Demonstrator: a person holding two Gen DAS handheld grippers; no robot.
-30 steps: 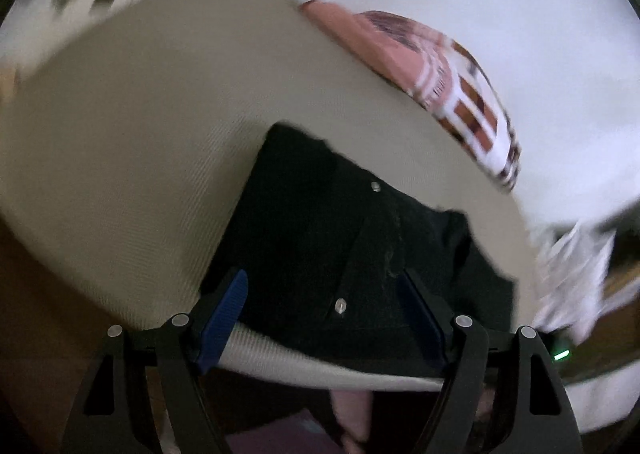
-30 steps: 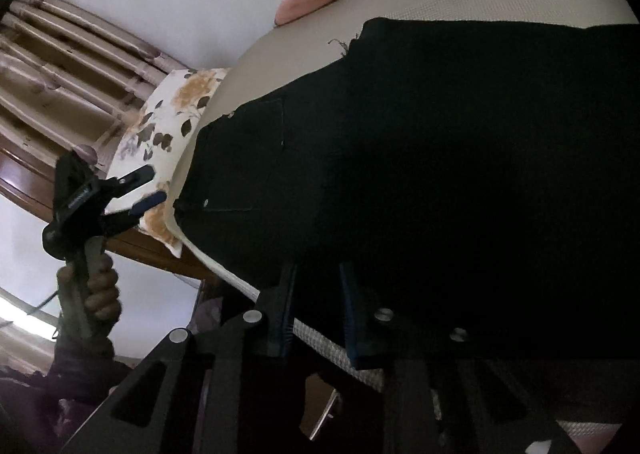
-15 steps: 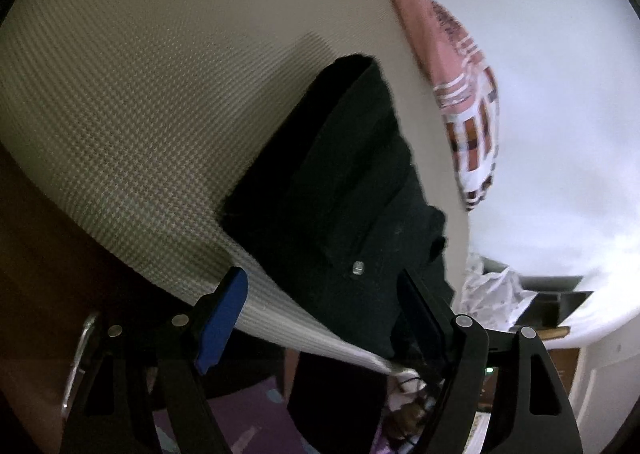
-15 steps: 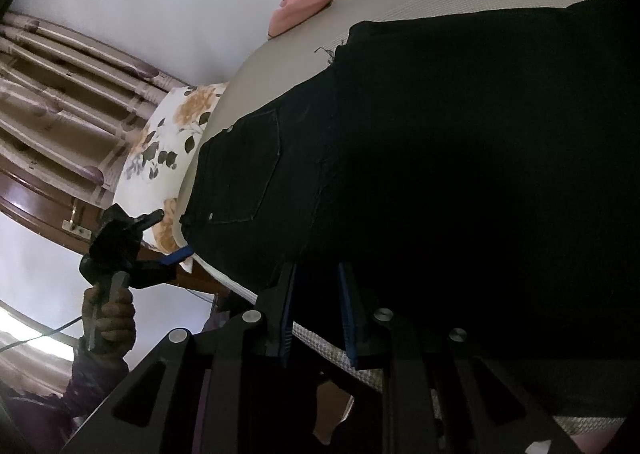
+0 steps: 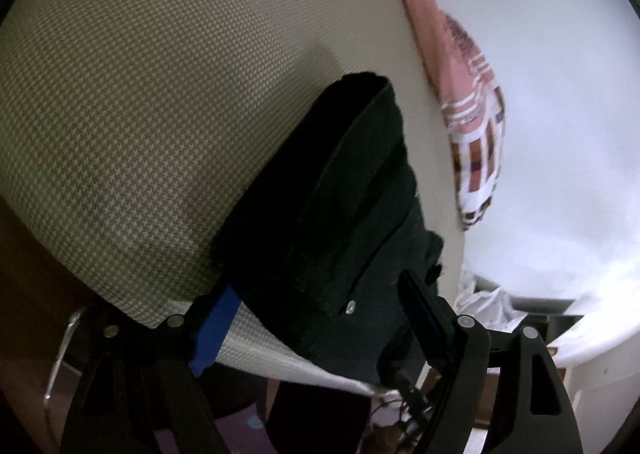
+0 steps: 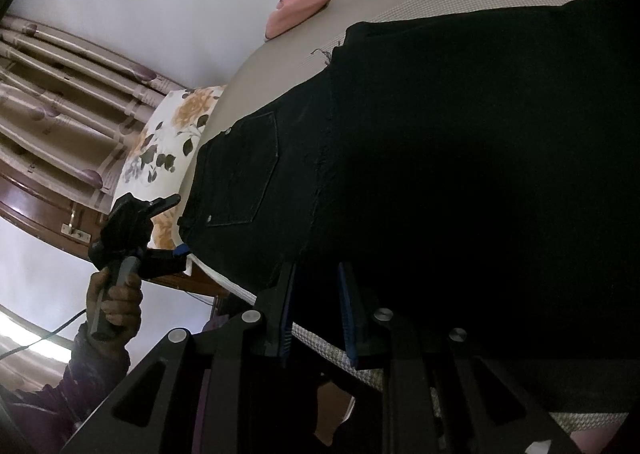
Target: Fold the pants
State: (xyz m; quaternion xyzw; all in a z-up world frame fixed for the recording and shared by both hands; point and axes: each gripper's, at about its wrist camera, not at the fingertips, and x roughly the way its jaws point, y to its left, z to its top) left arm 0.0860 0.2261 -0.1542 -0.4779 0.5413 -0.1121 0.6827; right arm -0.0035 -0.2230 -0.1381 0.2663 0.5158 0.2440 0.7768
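Observation:
Black pants (image 6: 460, 158) lie flat on a beige woven mattress (image 5: 160, 94), waistband and back pocket toward the near edge. In the left wrist view the pants' waist corner (image 5: 332, 222) sits between the open fingers of my left gripper (image 5: 316, 294) at the mattress edge, with the jaws around the corner but apart. My left gripper also shows in the right wrist view (image 6: 176, 226), open at the waistband corner. My right gripper (image 6: 316, 282) is shut on the pants' near edge.
A pink patterned cloth (image 5: 472, 114) lies at the far side of the mattress by a white wall. A floral pillow (image 6: 168, 150) and a wooden headboard (image 6: 60, 102) are at the head end. White crumpled items (image 5: 488, 302) lie beyond the bed.
My left gripper has swung round and moved in to the waistband corner, which now sits between its open fingers. My right gripper has held its grip in place.

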